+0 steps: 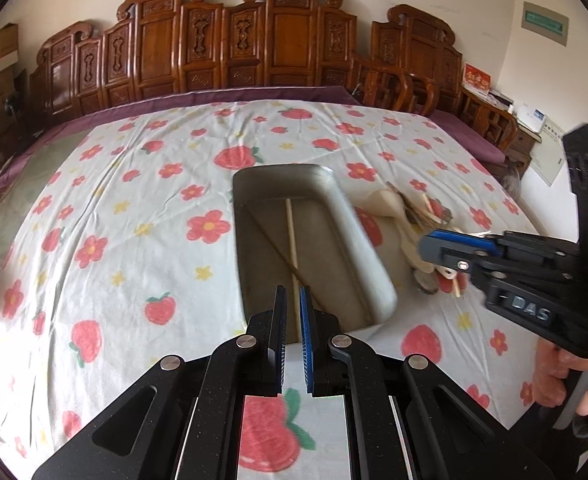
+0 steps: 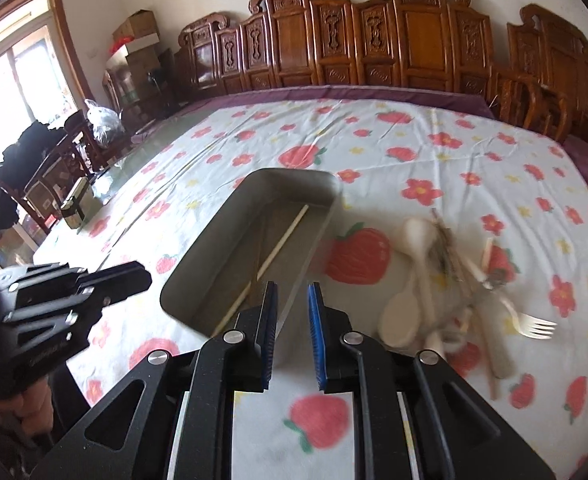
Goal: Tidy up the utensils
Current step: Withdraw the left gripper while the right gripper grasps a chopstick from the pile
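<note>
A long metal tray [image 1: 368, 248] lies in the middle of the flowered tablecloth, with a pale chopstick [image 1: 291, 236] and a darker one [image 1: 268, 240] lying inside it. My left gripper [image 1: 293, 300] hovers over the tray's near end, jaws shut with nothing in them. In the right wrist view it sits left of the tray [image 2: 198, 256]. My right gripper [image 2: 293, 292] stands slightly open and empty above the tray's near right corner. Just right of the tray is a blurred pile: white spoons [image 2: 416, 240], a fork [image 2: 534, 326] and chopsticks [image 2: 488, 256].
Carved wooden chairs [image 1: 230, 52] line the table's far edge. A small tin box [image 2: 76, 204] stands at the table's left edge, with a plastic bag [image 2: 104, 120] and cartons beyond. A person's hand [image 1: 554, 376] holds the right gripper's handle.
</note>
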The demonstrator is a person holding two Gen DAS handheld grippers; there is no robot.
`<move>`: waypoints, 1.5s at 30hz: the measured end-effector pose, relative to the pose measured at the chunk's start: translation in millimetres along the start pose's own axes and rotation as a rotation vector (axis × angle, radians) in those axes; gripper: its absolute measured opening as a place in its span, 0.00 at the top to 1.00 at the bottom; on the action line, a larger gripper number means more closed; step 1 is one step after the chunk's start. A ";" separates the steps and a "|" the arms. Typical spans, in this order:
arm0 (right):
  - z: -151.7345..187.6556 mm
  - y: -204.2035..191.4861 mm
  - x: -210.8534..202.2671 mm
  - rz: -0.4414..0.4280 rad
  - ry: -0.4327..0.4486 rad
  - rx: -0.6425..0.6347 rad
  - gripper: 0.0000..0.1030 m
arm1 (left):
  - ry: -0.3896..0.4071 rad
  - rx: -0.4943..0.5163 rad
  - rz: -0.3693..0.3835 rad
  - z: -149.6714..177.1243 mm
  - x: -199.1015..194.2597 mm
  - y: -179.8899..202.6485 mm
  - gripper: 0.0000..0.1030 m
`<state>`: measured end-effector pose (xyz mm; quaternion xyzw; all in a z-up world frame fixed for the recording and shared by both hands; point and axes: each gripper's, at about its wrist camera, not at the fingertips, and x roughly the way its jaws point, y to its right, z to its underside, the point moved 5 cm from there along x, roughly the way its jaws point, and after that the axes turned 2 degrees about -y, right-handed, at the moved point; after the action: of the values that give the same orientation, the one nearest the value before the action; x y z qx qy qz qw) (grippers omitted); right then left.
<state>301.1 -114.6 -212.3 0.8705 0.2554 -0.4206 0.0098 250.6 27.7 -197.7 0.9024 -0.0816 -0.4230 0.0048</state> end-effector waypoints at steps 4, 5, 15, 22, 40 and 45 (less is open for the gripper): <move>13.0 16.0 -25.6 0.031 0.016 -0.023 0.83 | 0.015 0.005 0.015 0.6 -4.6 12.9 0.94; 14.7 19.2 -30.0 0.036 0.019 -0.025 0.83 | 0.019 0.008 0.017 0.7 -5.7 16.5 0.94; 36.4 74.4 -61.0 0.124 0.035 -0.044 0.83 | 0.027 0.049 0.031 1.3 -8.8 55.7 0.78; 45.6 126.1 -48.2 0.159 -0.001 0.010 0.74 | 0.020 0.075 0.037 -2.4 -1.4 79.4 0.60; 64.7 143.6 9.7 0.138 -0.125 -0.012 0.72 | -0.060 0.124 0.051 2.9 33.5 115.0 0.59; 67.9 145.9 20.8 0.149 -0.143 -0.019 0.72 | -0.078 0.123 0.052 1.3 42.5 118.5 0.59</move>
<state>328.5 -248.1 -300.4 0.8547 0.1925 -0.4774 0.0672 259.4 -95.6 -221.7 0.8816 -0.1308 -0.4516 -0.0428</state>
